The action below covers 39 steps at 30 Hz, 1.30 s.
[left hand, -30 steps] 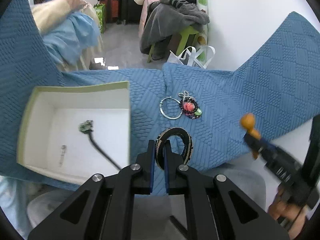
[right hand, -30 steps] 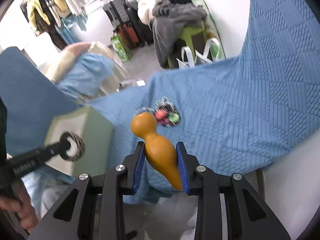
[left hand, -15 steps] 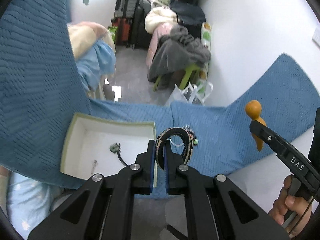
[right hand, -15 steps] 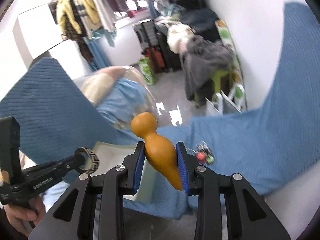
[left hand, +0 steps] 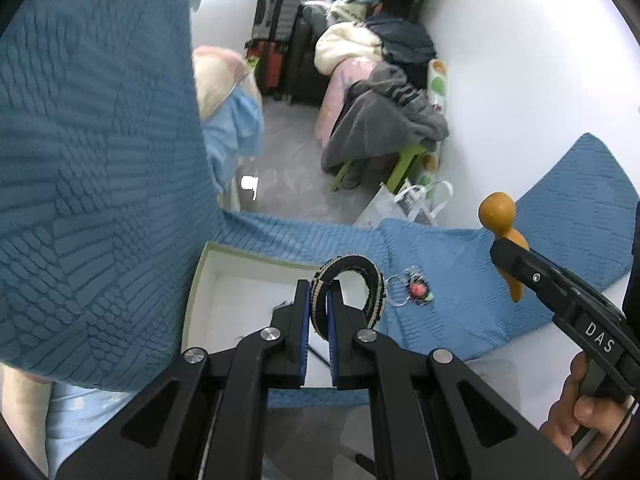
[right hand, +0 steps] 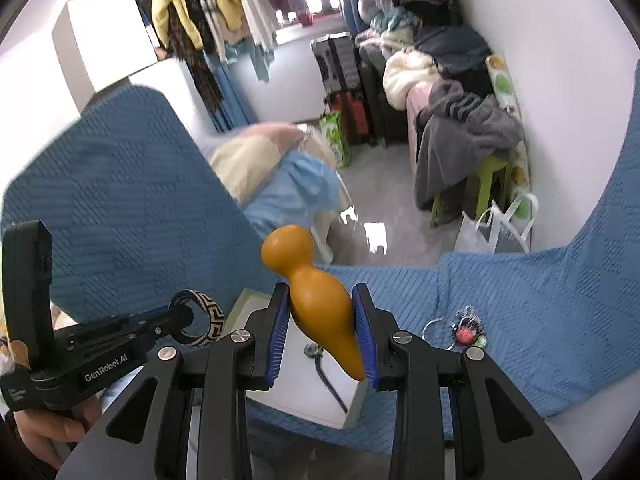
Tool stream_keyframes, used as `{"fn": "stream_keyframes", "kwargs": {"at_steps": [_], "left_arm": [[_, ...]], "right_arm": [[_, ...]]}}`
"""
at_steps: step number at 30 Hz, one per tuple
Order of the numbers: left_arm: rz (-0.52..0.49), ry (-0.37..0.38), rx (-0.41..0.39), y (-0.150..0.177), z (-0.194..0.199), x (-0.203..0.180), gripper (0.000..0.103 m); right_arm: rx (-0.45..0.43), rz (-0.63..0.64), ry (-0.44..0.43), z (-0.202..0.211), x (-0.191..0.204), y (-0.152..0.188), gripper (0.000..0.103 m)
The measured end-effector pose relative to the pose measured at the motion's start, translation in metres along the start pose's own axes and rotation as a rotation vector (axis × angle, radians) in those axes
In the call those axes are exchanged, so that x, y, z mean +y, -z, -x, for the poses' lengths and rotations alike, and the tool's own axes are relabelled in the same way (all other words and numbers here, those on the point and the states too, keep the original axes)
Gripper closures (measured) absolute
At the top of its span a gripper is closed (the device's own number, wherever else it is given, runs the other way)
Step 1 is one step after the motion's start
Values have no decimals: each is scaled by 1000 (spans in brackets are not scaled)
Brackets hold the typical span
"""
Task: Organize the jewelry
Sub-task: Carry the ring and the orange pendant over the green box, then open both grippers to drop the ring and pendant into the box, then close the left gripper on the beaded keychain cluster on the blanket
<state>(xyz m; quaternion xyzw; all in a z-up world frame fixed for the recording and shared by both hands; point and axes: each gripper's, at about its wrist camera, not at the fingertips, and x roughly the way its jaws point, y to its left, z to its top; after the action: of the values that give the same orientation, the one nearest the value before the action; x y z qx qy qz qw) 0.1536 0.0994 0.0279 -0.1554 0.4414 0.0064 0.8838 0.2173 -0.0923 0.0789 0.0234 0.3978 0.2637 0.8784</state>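
Black-and-cream woven bracelet [left hand: 362, 280] clamped in left gripper [left hand: 318, 312], frame center; right gripper [right hand: 322, 332] clamps orange gourd-shaped piece [right hand: 316, 296].

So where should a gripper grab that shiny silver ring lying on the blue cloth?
Probably from straight above, one finger inside the silver ring and one outside, pinching its thin wire. It lies flat on the blue cloth, so there is no edge to catch from the side. Take the arc away from the beaded charm, which sits right against it. Both grippers are full now.
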Motion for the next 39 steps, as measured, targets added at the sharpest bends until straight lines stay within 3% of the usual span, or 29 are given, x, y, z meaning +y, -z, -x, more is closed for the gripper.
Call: {"fn": "stream_keyframes", "kwargs": {"at_steps": [7,14,20,25,28,30,32,37,39], "left_arm": [[49,2,141,23,-64,39,95],[52,2,238,42,-112,50,95],[60,-20,276,50,-137,56,95],[83,-38,283,57,-140,54,95],[106,-32,271,57,-133,52,93],[118,-29,268,56,-130,49,84],[127,-51,246,54,-121,44,58],[127,-43,176,46,-97,28,53],[122,-44,133,41,-85,17,45]], "right_arm": [[155,9,-1,-69,6,34,74],[295,-1,13,-123,0,74,73],[363,27,26,-152,-4,94,73],[394,39,-14,-159,-5,102,73],[395,25,-47,-155,-7,99,58],[374,26,-72,-146,-7,93,50],[340,44,-93,-133,-8,86,50],[262,70,-121,-101,-13,66,50],[220,82,-125,-83,-18,57,50]]}}
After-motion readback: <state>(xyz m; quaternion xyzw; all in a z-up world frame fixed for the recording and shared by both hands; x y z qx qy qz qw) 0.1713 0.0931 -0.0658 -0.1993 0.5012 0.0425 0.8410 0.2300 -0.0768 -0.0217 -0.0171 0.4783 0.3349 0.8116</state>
